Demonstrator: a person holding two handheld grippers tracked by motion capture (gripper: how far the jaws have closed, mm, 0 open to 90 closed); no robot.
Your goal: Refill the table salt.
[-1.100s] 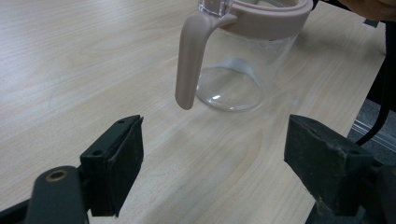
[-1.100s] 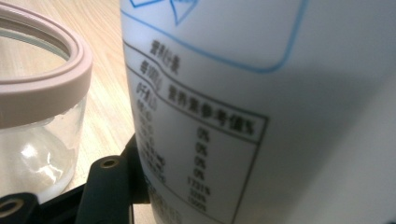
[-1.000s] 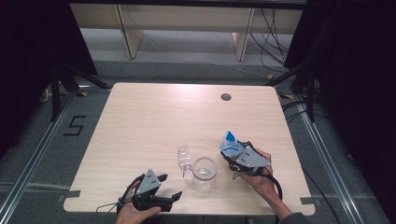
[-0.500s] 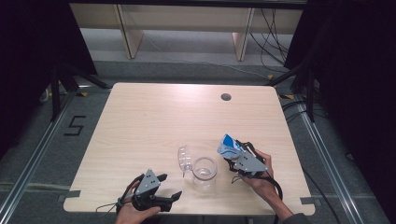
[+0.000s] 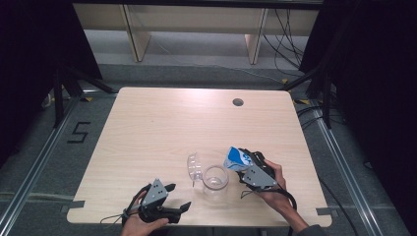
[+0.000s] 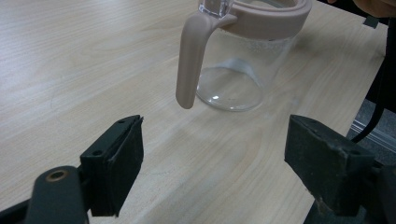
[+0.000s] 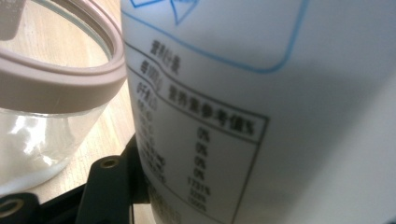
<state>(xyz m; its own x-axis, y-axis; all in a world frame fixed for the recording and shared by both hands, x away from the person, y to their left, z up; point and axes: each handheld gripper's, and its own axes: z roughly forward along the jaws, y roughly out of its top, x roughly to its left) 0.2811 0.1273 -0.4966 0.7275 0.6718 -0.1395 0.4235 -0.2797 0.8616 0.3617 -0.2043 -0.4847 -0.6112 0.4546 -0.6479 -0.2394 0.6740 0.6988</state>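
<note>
A clear glass jug (image 5: 215, 178) with a beige rim and handle stands near the table's front edge, its clear lid (image 5: 193, 167) flipped open to its left. My right gripper (image 5: 244, 166) is shut on a white and blue pouch (image 5: 235, 157), which it holds tilted just right of the jug's mouth. In the right gripper view the pouch (image 7: 261, 102) with its printed table rises beside the jug's rim (image 7: 60, 79), and one black finger (image 7: 107, 186) shows below. My left gripper (image 5: 178, 197) rests open at the front left. Its jaws stand wide apart before the jug's handle (image 6: 191, 56), with nothing between them.
A round cable hole (image 5: 238, 102) sits at the table's (image 5: 157, 128) far right. Wooden shelf legs and cables stand on the floor beyond the far edge. A tape mark shaped like a 5 (image 5: 78, 132) lies on the floor at the left.
My right gripper has edged the pouch slightly down and closer to the jug's mouth. The left gripper has stayed where it was.
</note>
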